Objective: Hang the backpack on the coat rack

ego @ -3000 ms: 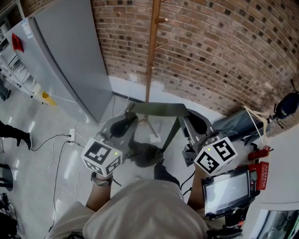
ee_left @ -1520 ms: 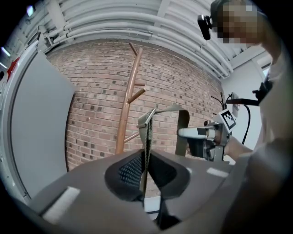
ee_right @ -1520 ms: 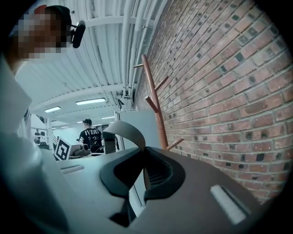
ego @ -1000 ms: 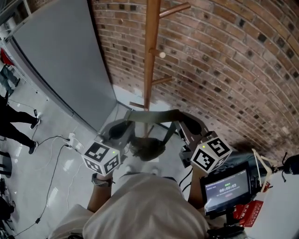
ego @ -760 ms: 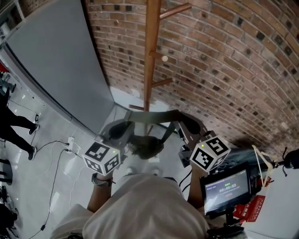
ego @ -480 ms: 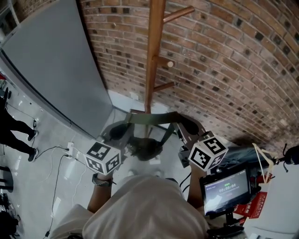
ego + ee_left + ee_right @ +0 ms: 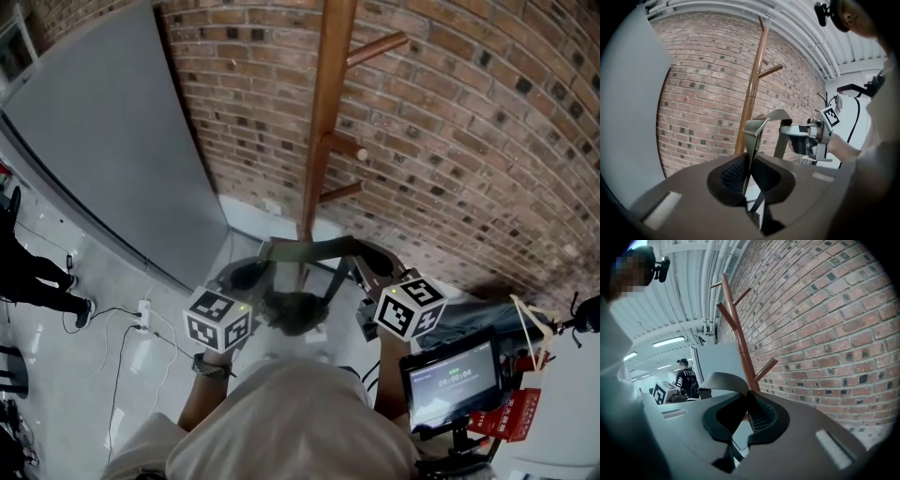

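Gripping the strap (image 7: pixel 309 249) at either end, left gripper (image 7: pixel 749 160) and right gripper (image 7: pixel 747 405) both clamp shut on it, backpack (image 7: pixel 292 311) dangling below between them, coat rack (image 7: pixel 324 141) standing at twelve o'clock just beyond, against the brick wall (image 7: pixel 469 141).

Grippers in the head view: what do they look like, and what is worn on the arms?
Left gripper and right gripper: grey bodies, dark ribbed pads, each topped by a white cube with black square markers and a green light. Dark wristband on the left wrist; the top is light beige.
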{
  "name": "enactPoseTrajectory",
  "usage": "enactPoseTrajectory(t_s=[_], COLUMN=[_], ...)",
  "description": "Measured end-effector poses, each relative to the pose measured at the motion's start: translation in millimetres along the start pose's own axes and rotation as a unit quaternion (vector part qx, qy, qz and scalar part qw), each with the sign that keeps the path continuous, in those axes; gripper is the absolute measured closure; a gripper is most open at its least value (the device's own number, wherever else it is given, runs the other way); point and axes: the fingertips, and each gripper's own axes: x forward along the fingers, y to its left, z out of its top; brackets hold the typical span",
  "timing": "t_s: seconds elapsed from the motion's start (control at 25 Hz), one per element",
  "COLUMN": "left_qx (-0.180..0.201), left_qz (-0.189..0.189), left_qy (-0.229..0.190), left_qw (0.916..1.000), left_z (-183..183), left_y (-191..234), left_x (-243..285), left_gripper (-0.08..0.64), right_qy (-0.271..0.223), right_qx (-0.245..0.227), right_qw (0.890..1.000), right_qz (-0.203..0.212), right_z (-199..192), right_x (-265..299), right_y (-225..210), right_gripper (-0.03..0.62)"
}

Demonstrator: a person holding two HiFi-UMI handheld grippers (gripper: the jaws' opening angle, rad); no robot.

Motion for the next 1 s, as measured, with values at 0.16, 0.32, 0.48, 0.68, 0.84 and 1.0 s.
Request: enactPoseTrajectory(t_s=[0.16,0.32,0.48,0.68,0.84,1.0], left_qx=[-0.008,-0.016,-0.026,-0.031,-0.035,-0.038], left_qz=[0.000,0.005,0.009,0.013,0.014,0.014], left_qy=[0.013,0.024,0.035,0.049,0.060,0.067], left_qw=[0.9999,0.9996,0.9990,0.9982,0.9975,0.9969], left_z=[-9.4,-18.6,-30.4,-40.6,-47.8,-53.6], left_y=[8.4,16.2,21.4,27.9,30.9,33.5], left_x=[5.4,12.0,18.3,25.3,29.7,34.6], left_gripper=[0.545,0.545,0.545,0.545,0.545,0.545], right_qy=[0.012,0.024,0.038,0.051,0.061,0.070], right_qx=[0.007,0.016,0.023,0.033,0.038,0.042], right_qw=[1.000,1.000,0.999,0.998,0.997,0.997], right_qz=[-0.002,-0.001,-0.001,0.000,0.000,-0.001], right_z=[-8.4,-16.2,-27.3,-37.7,-43.9,-50.7], right_x=[9.8,19.1,26.5,34.6,40.7,45.5], right_y=[-5.4,-12.2,-18.5,-26.2,-30.8,-36.4], right_gripper=[0.584,0.583,0.583,0.584,0.583,0.584])
